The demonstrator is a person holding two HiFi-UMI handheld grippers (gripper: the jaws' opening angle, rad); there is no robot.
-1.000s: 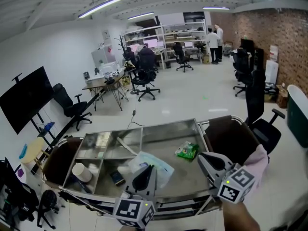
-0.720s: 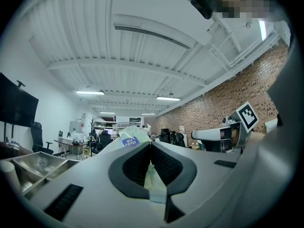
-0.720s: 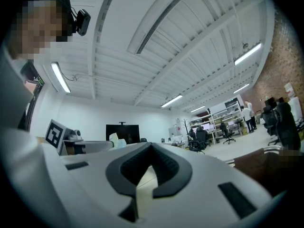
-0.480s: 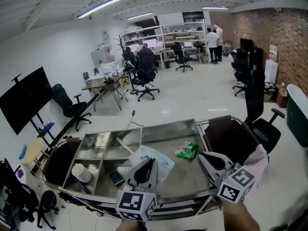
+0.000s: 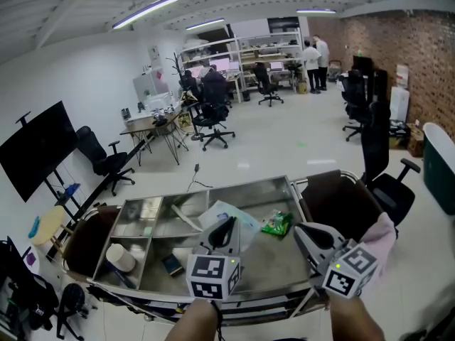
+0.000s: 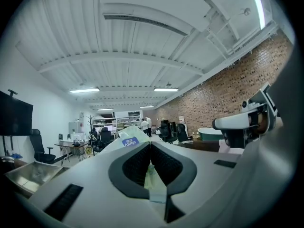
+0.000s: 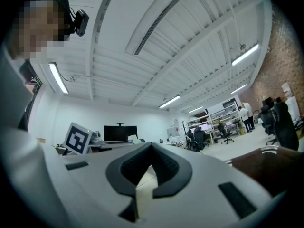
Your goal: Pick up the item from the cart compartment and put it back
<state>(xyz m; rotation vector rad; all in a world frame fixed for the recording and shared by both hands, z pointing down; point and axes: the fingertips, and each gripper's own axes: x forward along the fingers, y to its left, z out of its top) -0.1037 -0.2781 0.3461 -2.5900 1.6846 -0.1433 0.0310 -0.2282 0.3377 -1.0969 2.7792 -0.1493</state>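
A pale plastic pack with a blue label hangs over the steel cart, by the divider between the middle and the large right compartment. My left gripper is shut on its near edge. In the left gripper view the pack sticks out past the closed jaws of the left gripper, and a strip of it is pinched between the pads. My right gripper hovers at the cart's right front corner, shut and empty. In its own view, the right gripper has its tips together.
A green packet lies in the large right compartment. A white roll and a dark small item sit in the left front compartments. Brown seats flank the cart. Office chairs and desks stand beyond, with people at the far shelves.
My left gripper has carried the pack to the right and farther out, from above the middle compartment toward the large one. The right gripper has stayed put.
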